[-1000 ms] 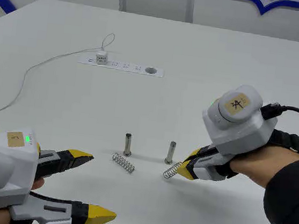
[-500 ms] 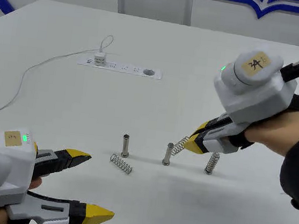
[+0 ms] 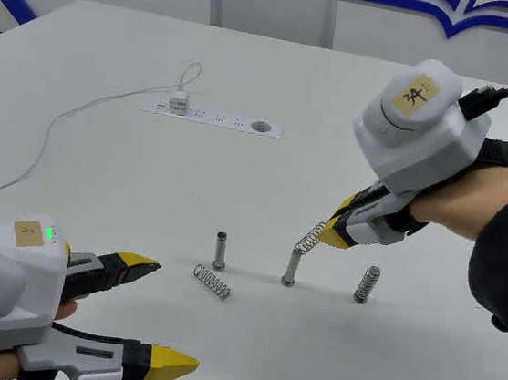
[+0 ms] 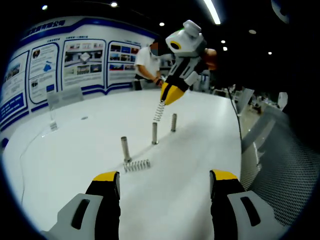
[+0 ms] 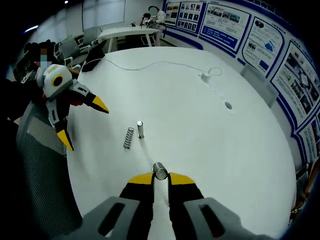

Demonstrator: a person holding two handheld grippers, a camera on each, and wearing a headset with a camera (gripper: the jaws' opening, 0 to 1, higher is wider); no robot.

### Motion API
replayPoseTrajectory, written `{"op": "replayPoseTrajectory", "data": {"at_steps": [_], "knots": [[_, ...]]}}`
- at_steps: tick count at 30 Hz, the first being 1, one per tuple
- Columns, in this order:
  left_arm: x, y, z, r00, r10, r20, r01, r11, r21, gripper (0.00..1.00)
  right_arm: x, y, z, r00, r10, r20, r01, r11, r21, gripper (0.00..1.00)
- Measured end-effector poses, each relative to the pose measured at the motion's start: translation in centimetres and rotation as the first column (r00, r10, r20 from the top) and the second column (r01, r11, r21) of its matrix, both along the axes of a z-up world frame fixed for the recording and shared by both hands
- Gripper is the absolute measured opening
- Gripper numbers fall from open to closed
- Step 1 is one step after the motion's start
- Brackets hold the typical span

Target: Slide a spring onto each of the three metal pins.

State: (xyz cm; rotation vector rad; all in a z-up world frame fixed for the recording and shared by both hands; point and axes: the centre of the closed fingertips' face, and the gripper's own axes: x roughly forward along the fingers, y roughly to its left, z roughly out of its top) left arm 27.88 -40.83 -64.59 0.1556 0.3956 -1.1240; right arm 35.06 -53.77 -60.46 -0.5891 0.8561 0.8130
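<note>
Three metal pins stand upright in a row on the white table (image 3: 101, 163). The left pin (image 3: 220, 250) and the middle pin (image 3: 292, 268) are bare. The right pin (image 3: 367, 284) carries a spring. My right gripper (image 3: 333, 236) is shut on a second spring (image 3: 311, 240), which hangs tilted with its lower end just above the middle pin's top (image 4: 155, 125); that spring (image 5: 159, 171) sits between the right gripper's yellow tips. A third spring (image 3: 211, 281) lies loose beside the left pin. My left gripper (image 3: 165, 314) stays open and holds nothing, low near the table's front left.
A white power strip (image 3: 212, 116) with a plugged charger (image 3: 179, 102) and a long cable (image 3: 50, 130) lies at the back left. A chair (image 3: 273, 7) stands behind the table's far edge. In the right gripper view, mesh chair backs (image 5: 45, 170) line the table's side.
My right gripper has lifted its spring off the table and carried it up over the middle pin, which uncovered the spring-bearing right pin. The left gripper has held still.
</note>
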Motion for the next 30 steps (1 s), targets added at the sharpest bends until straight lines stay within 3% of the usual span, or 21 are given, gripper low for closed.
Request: {"op": "replayPoseTrajectory", "data": {"at_steps": [15,22,23,24,30], "knots": [[0.0,0.0,0.0,1.0,0.007,-0.006,-0.007,1.0,-0.005,0.75,0.8,0.8,-1.3,0.998,0.044,-0.042,-0.046,0.998,-0.048,0.11],[0.1,0.0,0.0,1.0,0.011,-0.004,-0.011,1.0,-0.006,0.75,0.9,1.1,-2.6,0.997,0.051,-0.065,-0.055,0.996,-0.067,0.11],[0.1,0.0,0.0,1.0,0.011,-0.005,-0.011,1.0,-0.007,0.75,0.8,1.0,-2.8,0.996,0.055,-0.076,-0.061,0.995,-0.08,0.03],[0.1,0.0,0.0,1.0,0.011,-0.004,-0.011,1.0,-0.007,0.75,1.1,1.0,-2.9,0.997,0.049,-0.063,-0.054,0.995,-0.084,0.03],[0.0,-0.1,0.0,1.0,0.01,-0.005,-0.01,1.0,-0.008,0.75,0.7,1.3,-3.8,0.995,0.049,-0.087,-0.057,0.995,-0.086,0.02]]}}
